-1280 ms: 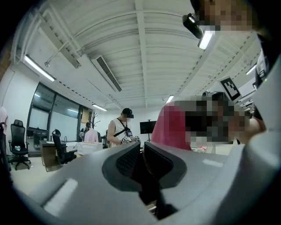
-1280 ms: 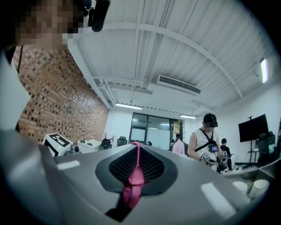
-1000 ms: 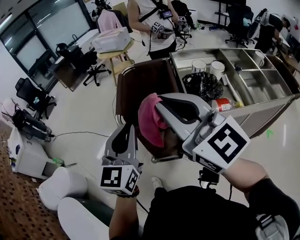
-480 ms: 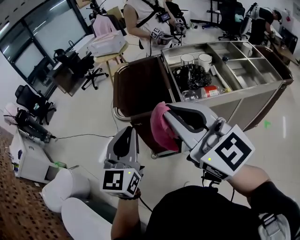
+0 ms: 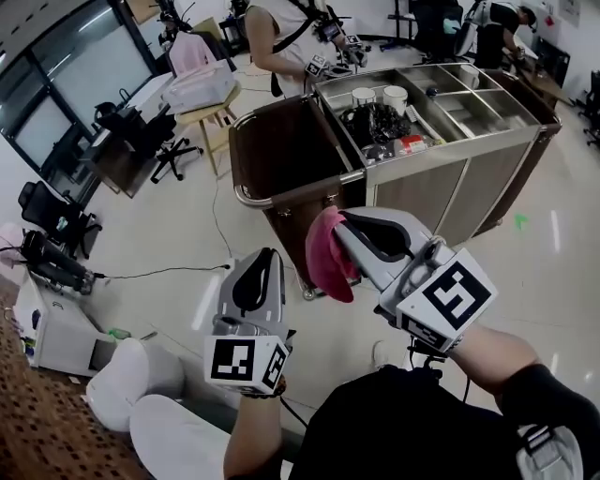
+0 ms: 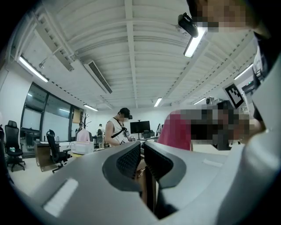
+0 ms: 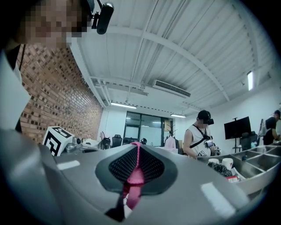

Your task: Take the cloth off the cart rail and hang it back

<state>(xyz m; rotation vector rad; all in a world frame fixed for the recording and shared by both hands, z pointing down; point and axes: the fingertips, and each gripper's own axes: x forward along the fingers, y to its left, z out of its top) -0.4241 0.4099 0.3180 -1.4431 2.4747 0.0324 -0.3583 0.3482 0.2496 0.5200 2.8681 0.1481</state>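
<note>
The pink cloth [image 5: 326, 258] dangled on the near side of the cart [image 5: 281, 150], clear of its rail [image 5: 292, 194], pinched tight between the right gripper's [image 5: 345, 223] fingers. Left of the cloth, the left gripper [image 5: 272, 253] had its fingers closed together on nothing. The cart stood on a pale, glossy floor [image 5: 169, 225]. A person [image 5: 281, 28] stood beyond it, and tall windows [image 5: 56, 84] lay off to its left.
</note>
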